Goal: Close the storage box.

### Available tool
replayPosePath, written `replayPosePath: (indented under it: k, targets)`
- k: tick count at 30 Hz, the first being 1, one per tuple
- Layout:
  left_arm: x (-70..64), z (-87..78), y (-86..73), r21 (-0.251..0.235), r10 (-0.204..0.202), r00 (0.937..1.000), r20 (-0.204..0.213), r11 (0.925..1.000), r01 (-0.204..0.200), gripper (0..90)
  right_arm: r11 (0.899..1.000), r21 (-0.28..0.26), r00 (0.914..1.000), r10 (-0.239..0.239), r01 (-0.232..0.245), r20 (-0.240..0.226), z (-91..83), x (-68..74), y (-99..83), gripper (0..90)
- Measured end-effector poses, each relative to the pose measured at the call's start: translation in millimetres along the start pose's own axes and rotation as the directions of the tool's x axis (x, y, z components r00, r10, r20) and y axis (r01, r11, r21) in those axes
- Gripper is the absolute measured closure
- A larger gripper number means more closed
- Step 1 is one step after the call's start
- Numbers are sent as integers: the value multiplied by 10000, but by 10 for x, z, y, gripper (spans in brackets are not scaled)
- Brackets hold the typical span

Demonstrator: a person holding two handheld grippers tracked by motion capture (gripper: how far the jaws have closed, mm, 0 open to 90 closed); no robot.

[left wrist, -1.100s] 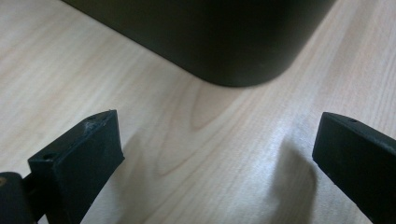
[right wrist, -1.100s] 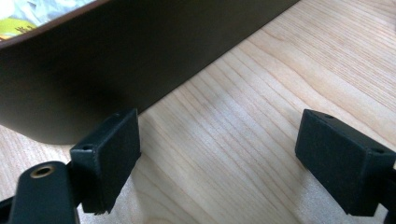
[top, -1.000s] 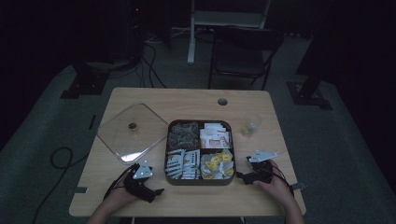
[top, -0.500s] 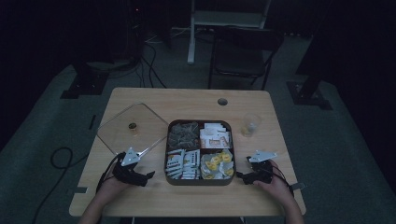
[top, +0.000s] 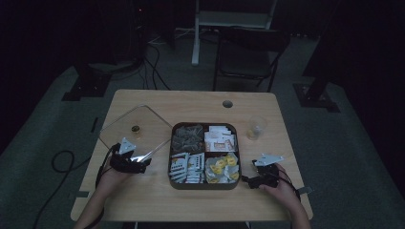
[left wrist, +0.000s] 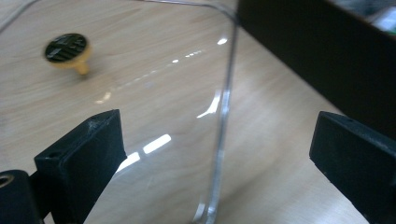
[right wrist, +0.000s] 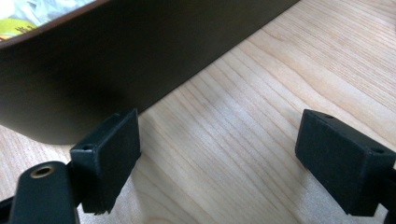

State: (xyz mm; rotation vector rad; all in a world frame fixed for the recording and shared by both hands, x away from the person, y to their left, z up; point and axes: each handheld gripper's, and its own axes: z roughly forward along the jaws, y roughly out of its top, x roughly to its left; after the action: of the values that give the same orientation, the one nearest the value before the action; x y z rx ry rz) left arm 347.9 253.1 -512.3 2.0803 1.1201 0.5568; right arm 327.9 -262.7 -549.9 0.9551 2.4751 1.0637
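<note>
A dark square tray with four compartments of wrapped snacks sits mid-table. Its clear lid with a small round knob lies flat to the tray's left. My left gripper is open at the lid's near right corner, and the lid's edge runs between its jaws. My right gripper is open low over the wood beside the tray's near right corner, with the tray wall close ahead and nothing between its jaws.
A small clear cup stands right of the tray. A cable hole is near the table's far edge. A dark chair stands beyond the table. Bare wood lies along the near edge.
My left gripper has moved left and forward, from beside the tray's near left corner to the lid's near corner. The right gripper has stayed put.
</note>
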Motion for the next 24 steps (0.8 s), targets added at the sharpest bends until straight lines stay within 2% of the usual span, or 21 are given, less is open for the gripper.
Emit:
replayPosePath:
  k: [12, 15, 24]
  targets:
    - [181, 176, 130, 77, -534, 9982, -274, 9985, 536, 40, 10000, -7, 10000, -11, 11, 1, 0, 0, 0, 137]
    - [249, 205, 160, -69, -843, 9960, -288, 9964, 842, 40, 10000, -6, 10000, -11, 11, 1, 1, -1, 0, 137]
    - [414, 334, 245, -169, -1289, 9893, -681, 9916, 1280, 40, 10000, -10, 10000, -15, 15, 0, 1, -1, 0, 137]
